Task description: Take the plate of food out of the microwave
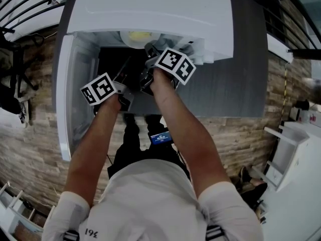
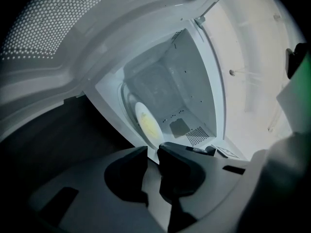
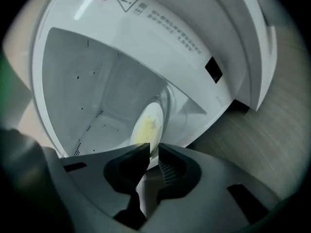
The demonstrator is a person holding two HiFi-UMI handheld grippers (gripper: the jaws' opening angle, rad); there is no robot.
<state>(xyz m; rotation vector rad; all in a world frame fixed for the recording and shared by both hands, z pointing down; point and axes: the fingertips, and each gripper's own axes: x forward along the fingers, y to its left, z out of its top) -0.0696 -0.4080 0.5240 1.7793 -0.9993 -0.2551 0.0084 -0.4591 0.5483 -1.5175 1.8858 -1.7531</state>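
Both left claw, right claw nearly closed, empty; plate in microwave: full in gripper views, sliver in head view

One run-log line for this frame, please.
microwave: open | plate of food: inside | left gripper: jaws together, empty, at opening | right gripper: jaws narrow at plate rim, grip unclear

A kitchen-like room is indicated: a white microwave is set on a grey tabletop, above a wood-plank floor, with a white cabinet nearby.
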